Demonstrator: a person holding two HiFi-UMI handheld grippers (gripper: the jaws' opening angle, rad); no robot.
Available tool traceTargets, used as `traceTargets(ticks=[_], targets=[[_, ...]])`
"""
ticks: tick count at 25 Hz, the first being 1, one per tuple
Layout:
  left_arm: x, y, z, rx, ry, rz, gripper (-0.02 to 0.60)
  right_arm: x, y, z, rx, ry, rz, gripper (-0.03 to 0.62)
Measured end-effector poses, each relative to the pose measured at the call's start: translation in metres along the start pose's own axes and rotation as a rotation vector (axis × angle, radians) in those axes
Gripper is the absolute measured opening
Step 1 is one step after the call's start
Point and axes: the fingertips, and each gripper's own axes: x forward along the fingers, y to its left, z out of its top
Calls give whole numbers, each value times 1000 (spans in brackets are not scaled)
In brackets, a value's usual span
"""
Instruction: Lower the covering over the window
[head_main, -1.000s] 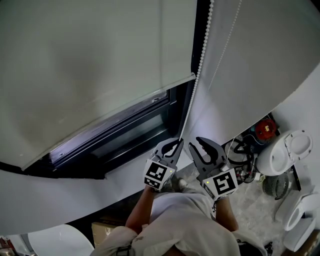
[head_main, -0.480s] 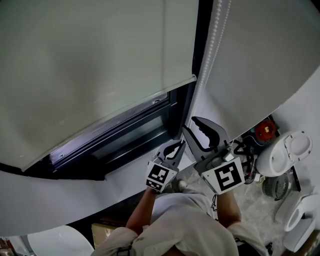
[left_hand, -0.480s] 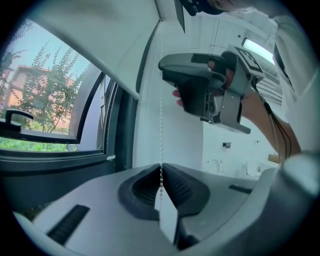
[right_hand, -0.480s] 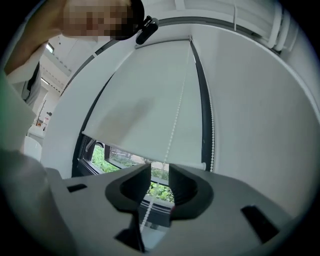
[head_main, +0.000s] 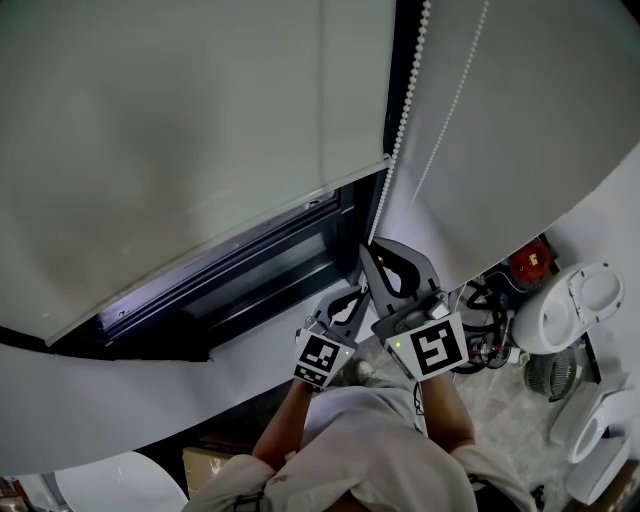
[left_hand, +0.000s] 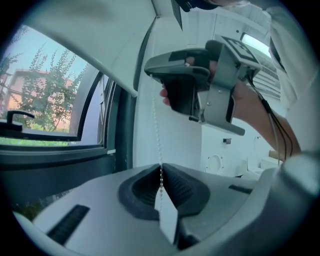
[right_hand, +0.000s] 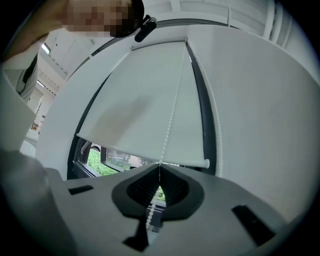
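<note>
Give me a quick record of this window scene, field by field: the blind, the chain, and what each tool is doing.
Blind: roller blind partly down; a strip of window shows uncovered below it.
Chain: bead chain hangs at the blind's right edge.
Left tool: shut on the bead chain.
Right tool: jaws have just closed on the same chain, higher up than the other.
Task status: blind not yet fully lowered.
</note>
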Motion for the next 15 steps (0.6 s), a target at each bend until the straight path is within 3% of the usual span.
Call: traceTargets(ticks=[15], targets=[[3, 6, -60, -54, 104, 10, 20, 1, 7, -60, 79, 93, 9, -3]])
